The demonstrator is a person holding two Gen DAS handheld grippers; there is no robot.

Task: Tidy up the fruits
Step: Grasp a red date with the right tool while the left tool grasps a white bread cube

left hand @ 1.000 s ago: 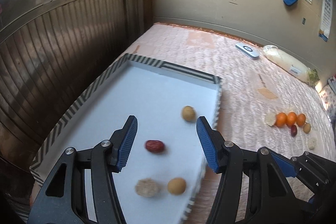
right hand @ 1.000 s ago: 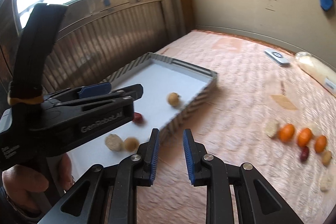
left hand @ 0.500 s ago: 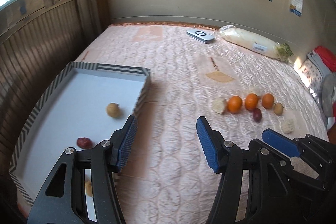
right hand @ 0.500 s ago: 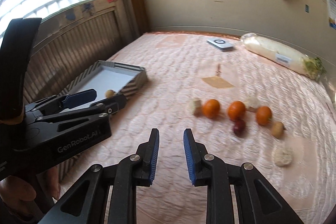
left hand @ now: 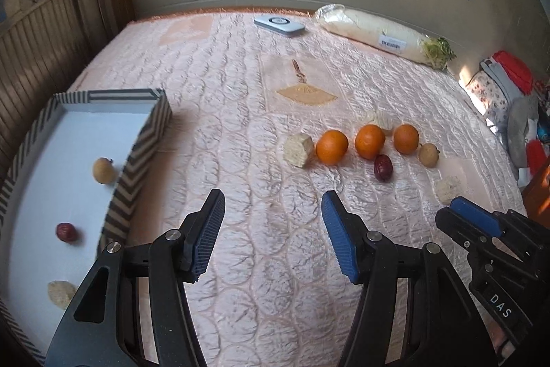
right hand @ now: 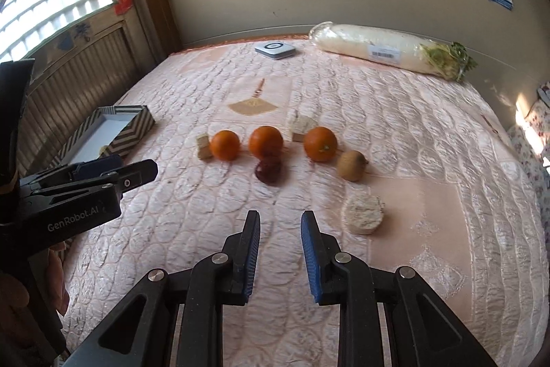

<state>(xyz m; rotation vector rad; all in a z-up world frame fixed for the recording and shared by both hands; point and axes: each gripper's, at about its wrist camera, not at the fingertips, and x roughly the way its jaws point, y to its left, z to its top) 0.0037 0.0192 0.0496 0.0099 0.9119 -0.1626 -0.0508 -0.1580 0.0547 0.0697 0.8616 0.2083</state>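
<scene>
Three oranges (left hand: 331,147) (right hand: 225,144) lie in a row on the pink quilt, with a red date (left hand: 382,168) (right hand: 268,170), a tan longan (left hand: 428,154) (right hand: 350,165) and pale cake pieces (left hand: 299,149) (right hand: 362,213) beside them. A white tray (left hand: 144,143) (right hand: 132,129) with a striped rim sits at the left and holds a longan (left hand: 103,170), a date (left hand: 66,231) and a cake piece (left hand: 61,293). My left gripper (left hand: 271,222) is open and empty above the quilt, between tray and fruit row. My right gripper (right hand: 279,231) is open a little and empty, short of the date.
A wrapped white radish (left hand: 381,35) (right hand: 388,52) and a small white device (left hand: 279,24) (right hand: 275,49) lie at the far edge by the wall. A wooden panel wall runs along the left. Clothes (left hand: 508,81) are piled at the right edge.
Both grippers have swung right, away from the tray and toward the fruit row. The tray has slid to the left of both views. Both grippers stay empty.
</scene>
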